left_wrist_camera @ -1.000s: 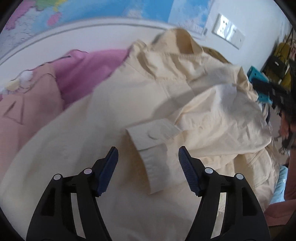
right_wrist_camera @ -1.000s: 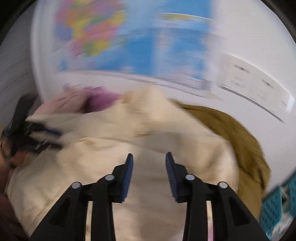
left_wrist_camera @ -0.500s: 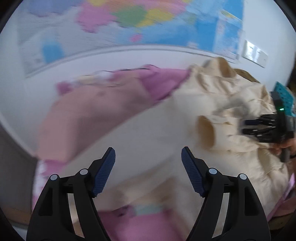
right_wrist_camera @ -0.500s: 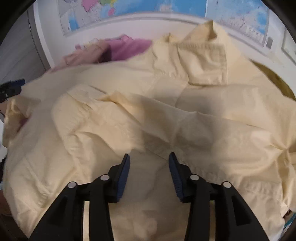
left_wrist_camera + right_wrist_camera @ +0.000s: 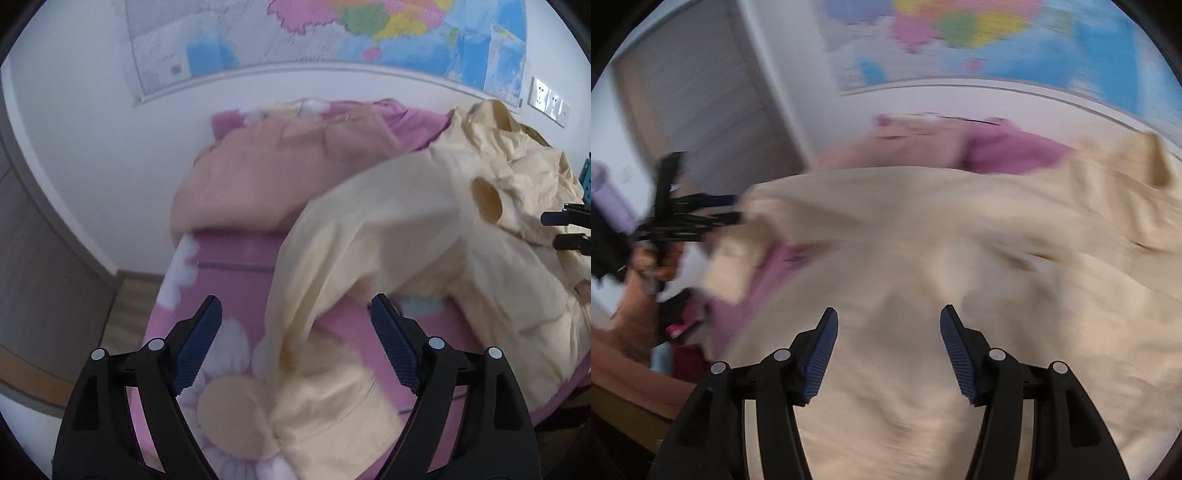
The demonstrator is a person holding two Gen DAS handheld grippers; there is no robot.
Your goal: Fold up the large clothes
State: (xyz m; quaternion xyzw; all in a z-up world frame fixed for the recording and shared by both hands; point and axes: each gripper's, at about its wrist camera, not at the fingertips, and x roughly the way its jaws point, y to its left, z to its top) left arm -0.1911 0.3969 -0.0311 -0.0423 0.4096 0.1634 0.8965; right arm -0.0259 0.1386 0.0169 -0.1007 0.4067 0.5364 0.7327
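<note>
Pale yellow cotton shirt (image 5: 424, 221) lies crumpled on a bed with a pink flower-print sheet (image 5: 236, 266), spread from the middle of the bed to its right side. One sleeve trails down toward the near edge, its cuff (image 5: 332, 406) lying on the sheet.

Left wrist view, left to right: grey door or cupboard front (image 5: 40, 236) at far left, white wall, then a folded peach-pink garment (image 5: 266, 177) at the head of the bed with a magenta piece (image 5: 417, 125) behind it. A world map poster (image 5: 332, 33) hangs on the wall above. Left gripper (image 5: 295, 332) hangs over the sleeve; its blue-padded fingers (image 5: 199, 343) stand wide apart and have just been opening. The sleeve shows below and between them, no pad presses on it. A round sleeve opening (image 5: 487, 199) shows further right. A white wall socket plate (image 5: 548, 101) sits at upper right. The right gripper's black tips (image 5: 569, 229) enter at the far right edge, over the shirt.

Right wrist view is motion-blurred. At left the left gripper (image 5: 683, 218) is seen side-on in a person's hand (image 5: 653, 258), at the shirt's left edge. Right gripper (image 5: 888, 347) points down at the shirt body (image 5: 960, 240); its fingers (image 5: 822, 354) are apart, have just been opening, and hold nothing. The shirt collar (image 5: 1156, 162) sits at upper right.
</note>
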